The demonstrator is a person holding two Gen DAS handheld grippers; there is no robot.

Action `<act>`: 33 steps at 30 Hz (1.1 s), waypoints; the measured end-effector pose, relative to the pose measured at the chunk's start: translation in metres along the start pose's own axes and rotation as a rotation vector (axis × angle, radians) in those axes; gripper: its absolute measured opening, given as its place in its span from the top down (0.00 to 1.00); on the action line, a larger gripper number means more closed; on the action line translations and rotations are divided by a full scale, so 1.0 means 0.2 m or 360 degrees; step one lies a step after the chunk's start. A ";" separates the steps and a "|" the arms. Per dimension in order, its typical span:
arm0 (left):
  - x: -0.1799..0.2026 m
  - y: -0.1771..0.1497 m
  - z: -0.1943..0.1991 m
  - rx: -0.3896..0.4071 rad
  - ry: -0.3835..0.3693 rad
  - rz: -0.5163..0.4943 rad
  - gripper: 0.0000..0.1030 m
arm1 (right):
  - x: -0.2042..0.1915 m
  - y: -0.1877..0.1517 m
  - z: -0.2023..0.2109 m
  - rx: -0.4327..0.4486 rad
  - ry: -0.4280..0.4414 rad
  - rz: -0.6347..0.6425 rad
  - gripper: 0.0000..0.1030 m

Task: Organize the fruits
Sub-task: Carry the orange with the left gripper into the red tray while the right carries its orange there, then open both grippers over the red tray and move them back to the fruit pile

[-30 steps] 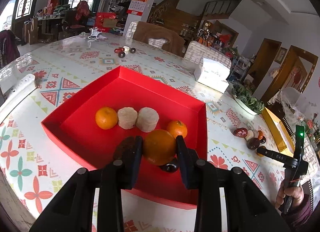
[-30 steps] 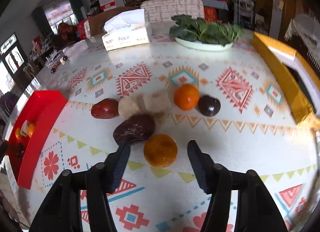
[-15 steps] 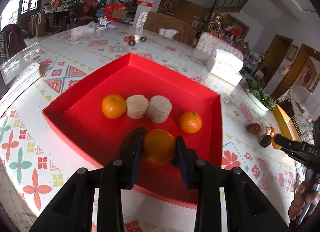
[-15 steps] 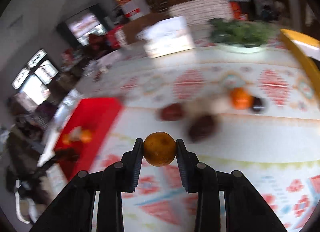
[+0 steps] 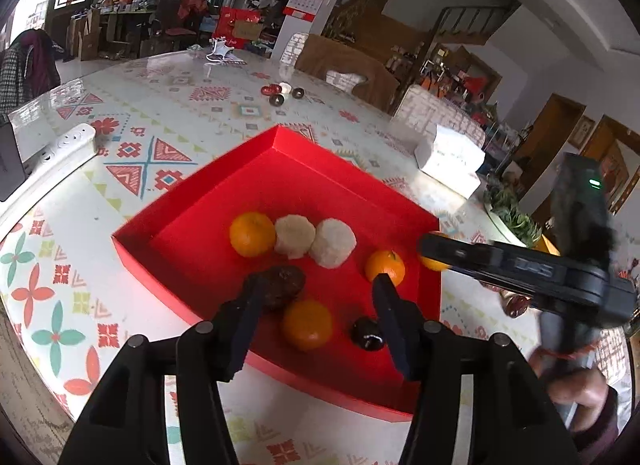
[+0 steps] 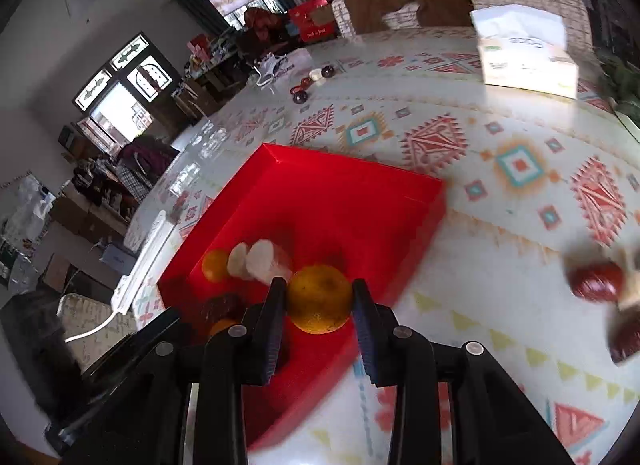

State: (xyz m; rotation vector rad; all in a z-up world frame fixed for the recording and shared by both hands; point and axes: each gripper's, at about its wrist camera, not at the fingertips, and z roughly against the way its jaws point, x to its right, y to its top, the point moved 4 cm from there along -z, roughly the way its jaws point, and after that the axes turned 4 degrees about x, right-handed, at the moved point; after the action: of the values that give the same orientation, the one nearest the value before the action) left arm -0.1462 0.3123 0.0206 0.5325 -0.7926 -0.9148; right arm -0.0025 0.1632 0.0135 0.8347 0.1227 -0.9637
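Orange and round, a small bumpy-skinned tangerine (image 6: 319, 299) sits squeezed between the two black fingers of the right gripper (image 6: 319, 307), held above the near edge of the shallow red cardboard tray (image 6: 400, 201). Its skin has tiny dark specks. The left gripper (image 5: 316, 319) has its fingers spread wide with nothing between them. Another smooth orange tangerine (image 5: 307, 324) lies on the tray floor between those open fingers. A wrinkly dark brown fruit (image 5: 282, 283) sits by the left finger, and a small shiny black fruit (image 5: 367, 333) sits by the right finger.
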 end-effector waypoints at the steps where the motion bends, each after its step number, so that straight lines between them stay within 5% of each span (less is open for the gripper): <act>1: -0.01 0.01 0.00 0.0004 -0.0001 0.0005 0.46 | -0.01 0.01 -0.02 -0.0009 -0.0012 0.0005 0.65; 7: -0.07 0.03 -0.01 0.0003 -0.0009 0.0058 0.45 | -0.03 0.09 -0.15 -0.0035 -0.0049 -0.0003 0.63; 12: -0.10 0.02 -0.02 -0.0010 -0.0024 0.0084 0.45 | -0.05 0.13 -0.17 -0.0001 0.0025 -0.0044 0.40; 17: -0.10 0.03 -0.01 0.0005 -0.0055 0.0076 0.45 | -0.01 0.13 -0.05 0.0070 0.0014 -0.0039 0.40; 28: -0.02 0.04 0.05 0.0032 -0.0105 0.0042 0.36 | 0.38 -0.07 0.52 0.0333 -0.0210 -0.0151 0.38; 33: 0.12 0.02 0.06 0.0023 -0.0158 -0.0006 0.36 | 0.65 -0.25 0.85 0.0446 -0.0442 -0.0229 0.38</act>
State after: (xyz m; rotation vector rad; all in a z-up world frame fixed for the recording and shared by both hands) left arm -0.1448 0.2933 0.0391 0.5042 -0.8884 -0.9454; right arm -0.0070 -0.0540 0.0442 0.9476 -0.1984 -1.2413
